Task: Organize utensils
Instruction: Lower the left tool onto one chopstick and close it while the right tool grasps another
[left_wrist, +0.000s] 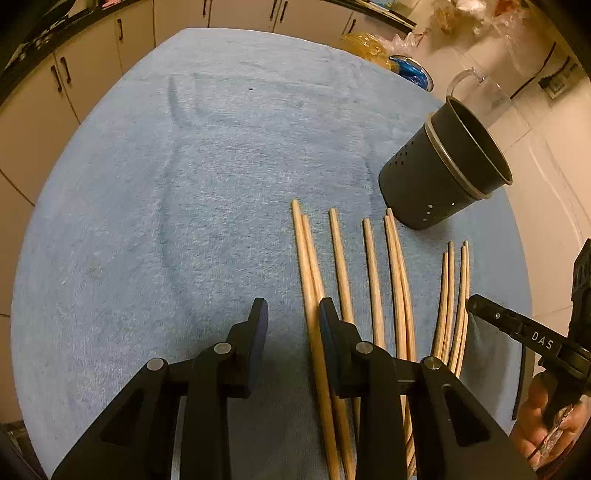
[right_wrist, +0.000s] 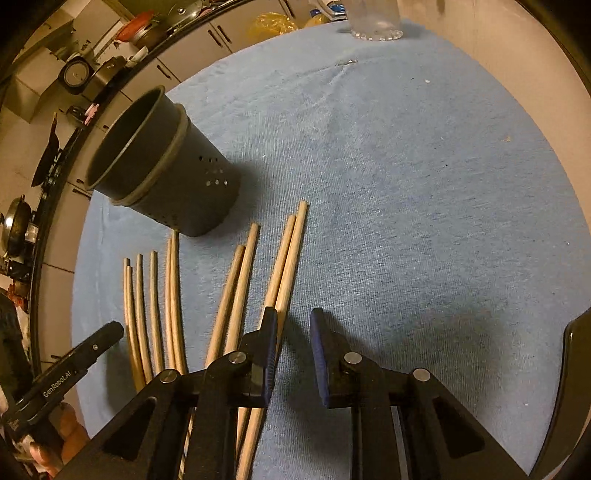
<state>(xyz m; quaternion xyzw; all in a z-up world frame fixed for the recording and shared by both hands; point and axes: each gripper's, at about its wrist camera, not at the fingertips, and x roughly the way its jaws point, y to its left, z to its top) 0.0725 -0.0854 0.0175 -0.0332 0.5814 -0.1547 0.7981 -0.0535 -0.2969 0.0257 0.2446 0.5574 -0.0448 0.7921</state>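
Both tongs poised over chopsticks on the blue-towelled counter

Left tongs (left_wrist: 291, 314) and right tongs (right_wrist: 293, 325) stand narrowly parted, gripping nothing, pads straddling bare towel (left_wrist: 184, 184) beside the wooden chopsticks (left_wrist: 373, 273) fanned near the counter's edge; the dark perforated utensil holder (left_wrist: 443, 173) stands just beyond their tips.

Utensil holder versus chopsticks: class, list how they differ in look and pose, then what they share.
The utensil holder is dark, wide and perforated; the chopsticks are pale, thin wooden sticks. The utensil holder stands on its base; the chopsticks lie flat, side by side. Both rest on the blue cloth.
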